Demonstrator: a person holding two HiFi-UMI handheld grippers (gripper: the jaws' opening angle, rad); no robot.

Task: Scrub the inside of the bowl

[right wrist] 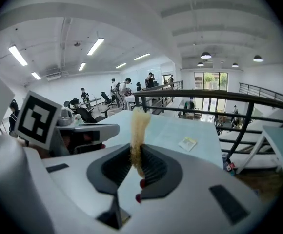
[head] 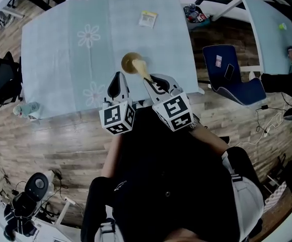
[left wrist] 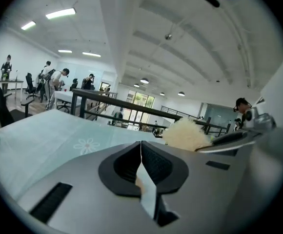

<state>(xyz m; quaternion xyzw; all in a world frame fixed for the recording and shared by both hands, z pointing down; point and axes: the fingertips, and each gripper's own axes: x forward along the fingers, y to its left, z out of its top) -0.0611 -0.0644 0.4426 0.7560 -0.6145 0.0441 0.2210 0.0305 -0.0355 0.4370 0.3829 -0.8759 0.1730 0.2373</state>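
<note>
Scrubbing looks about to start. The right claw [right wrist: 137, 155] grips the scrubber [right wrist: 139, 123], whose free end reaches the near right rim of the bowl [head: 127, 63] on the worktop [head: 60, 49]. The left claw [left wrist: 140, 147], closed with nothing clearly in it, hangs just near of the bowl. The next move calls for lowering the scrubber inside, probably steadying the bowl. One bowl, one scrubber, two claws, and one packet [head: 147, 18] well beyond the bowl.

left gripper [head: 118, 79] jaws together, right gripper [head: 151, 80] clamped on scrubber [head: 140, 67].
</note>
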